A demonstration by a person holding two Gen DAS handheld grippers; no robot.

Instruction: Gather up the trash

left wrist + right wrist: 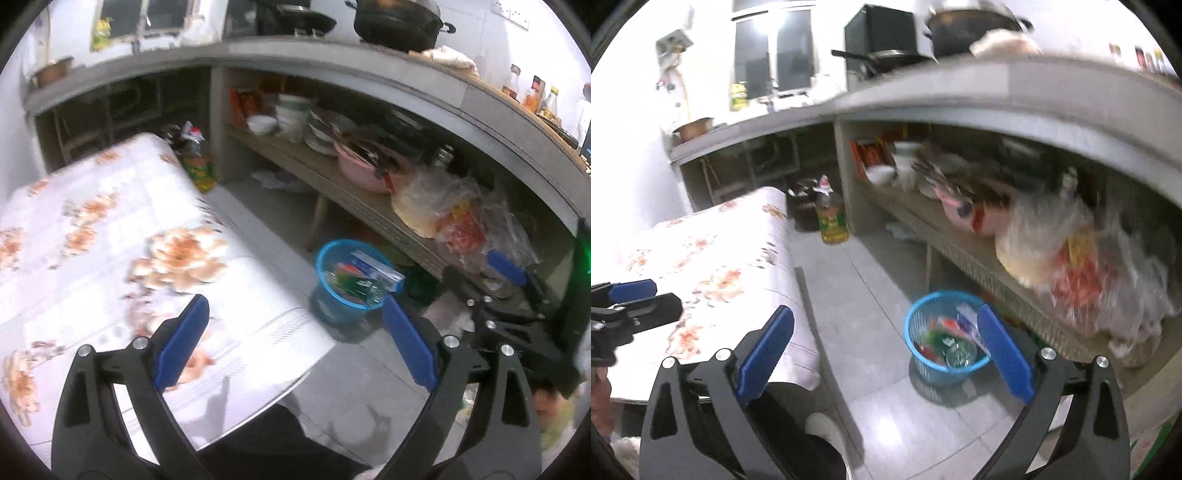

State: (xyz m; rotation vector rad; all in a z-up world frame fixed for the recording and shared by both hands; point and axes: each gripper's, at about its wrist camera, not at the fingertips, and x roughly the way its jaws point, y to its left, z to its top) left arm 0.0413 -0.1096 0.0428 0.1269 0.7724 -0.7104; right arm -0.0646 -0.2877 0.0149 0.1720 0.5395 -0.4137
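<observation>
A blue mesh waste basket (345,275) (943,334) stands on the tiled floor below the kitchen shelf, with several wrappers and a clear bottle inside. My left gripper (295,312) is open above the corner of the flower-patterned table (110,240), nothing between its blue pads. My right gripper (886,325) is open too and empty, held above the floor in front of the basket. In the left wrist view the right gripper (506,280) shows at the right edge. The left gripper (631,295) shows at the left edge of the right wrist view.
A low shelf (351,184) holds bowls, a pink basin (369,168) and bulging plastic bags (1071,266). A cooking oil bottle (831,218) stands on the floor beyond the table (720,258). Pots sit on the counter (332,51). A dark-trousered leg (812,443) is below.
</observation>
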